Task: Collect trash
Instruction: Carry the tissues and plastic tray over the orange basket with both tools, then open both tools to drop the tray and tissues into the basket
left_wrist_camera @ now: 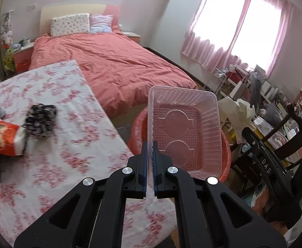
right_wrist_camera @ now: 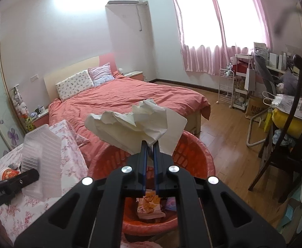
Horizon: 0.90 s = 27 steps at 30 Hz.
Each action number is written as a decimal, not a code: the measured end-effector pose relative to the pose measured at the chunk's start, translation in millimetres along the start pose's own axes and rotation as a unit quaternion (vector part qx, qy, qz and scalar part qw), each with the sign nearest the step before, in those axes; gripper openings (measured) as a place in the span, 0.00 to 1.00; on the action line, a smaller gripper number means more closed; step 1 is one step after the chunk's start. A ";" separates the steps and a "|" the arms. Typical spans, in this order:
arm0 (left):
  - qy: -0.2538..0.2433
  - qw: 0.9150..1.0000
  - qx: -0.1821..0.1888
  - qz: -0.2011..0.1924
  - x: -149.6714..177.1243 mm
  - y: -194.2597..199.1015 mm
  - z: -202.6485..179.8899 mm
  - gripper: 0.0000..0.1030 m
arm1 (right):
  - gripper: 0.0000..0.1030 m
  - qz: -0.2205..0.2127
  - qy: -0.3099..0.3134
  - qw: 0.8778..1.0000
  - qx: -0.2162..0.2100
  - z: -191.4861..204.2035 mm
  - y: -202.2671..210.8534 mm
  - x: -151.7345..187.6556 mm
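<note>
Presently we note the left gripper (left_wrist_camera: pixel 149 144) pinching the rim of a clear tray (left_wrist_camera: pixel 184 132), held over the red bin (right_wrist_camera: pixel 194 150) beside the table (left_wrist_camera: pixel 53 103). The right gripper (right_wrist_camera: pixel 148 144) pinches crumpled paper (right_wrist_camera: pixel 134 124) above that bin. A cup (left_wrist_camera: pixel 4 140) lies on the table.

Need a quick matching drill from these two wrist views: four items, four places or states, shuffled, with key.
Items
1. clear plastic tray
2. crumpled paper
3. red paper cup
4. snack wrapper

Places or states
A. lying on its side on the floral tablecloth
B. clamped in the left tool
C. at the bottom of the red basket
D. clamped in the right tool, above the basket

Pairs: 1-B, 2-D, 3-A, 4-C
</note>
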<state>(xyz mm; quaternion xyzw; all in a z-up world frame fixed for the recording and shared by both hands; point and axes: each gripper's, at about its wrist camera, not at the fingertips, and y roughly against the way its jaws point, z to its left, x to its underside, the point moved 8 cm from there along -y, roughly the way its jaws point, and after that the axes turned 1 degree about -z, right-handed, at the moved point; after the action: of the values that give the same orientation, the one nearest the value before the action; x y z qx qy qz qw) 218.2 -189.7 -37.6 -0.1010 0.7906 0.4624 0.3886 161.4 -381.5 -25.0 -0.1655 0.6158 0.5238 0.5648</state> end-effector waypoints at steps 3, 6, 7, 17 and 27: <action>-0.004 1.000 0.008 0.012 1.9 -15.1 -11.6 0.04 | 0.07 0.004 -0.008 1.000 0.001 -8.7 -8.6 1.8; -0.005 1.000 0.012 0.022 3.6 -28.0 -21.4 0.04 | 0.07 0.008 -0.016 1.000 0.000 -15.4 -17.5 3.0; -0.006 1.000 0.014 0.026 3.9 -32.8 -24.5 0.04 | 0.07 0.011 -0.021 1.000 -0.002 -18.8 -22.2 3.1; -0.005 0.997 0.006 0.079 20.5 -73.1 -35.4 0.13 | 0.30 0.032 -0.052 0.998 -0.020 -36.9 -51.1 4.7; 0.000 0.997 -0.030 0.073 25.6 -52.9 -10.8 0.36 | 0.45 0.039 -0.035 0.999 0.000 -41.9 -42.6 14.4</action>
<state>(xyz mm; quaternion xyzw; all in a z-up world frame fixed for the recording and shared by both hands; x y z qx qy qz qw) 222.7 -222.5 -87.3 -0.0542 0.7817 0.5129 0.3506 169.0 -427.7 -64.8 -0.1233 0.6021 0.5504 0.5651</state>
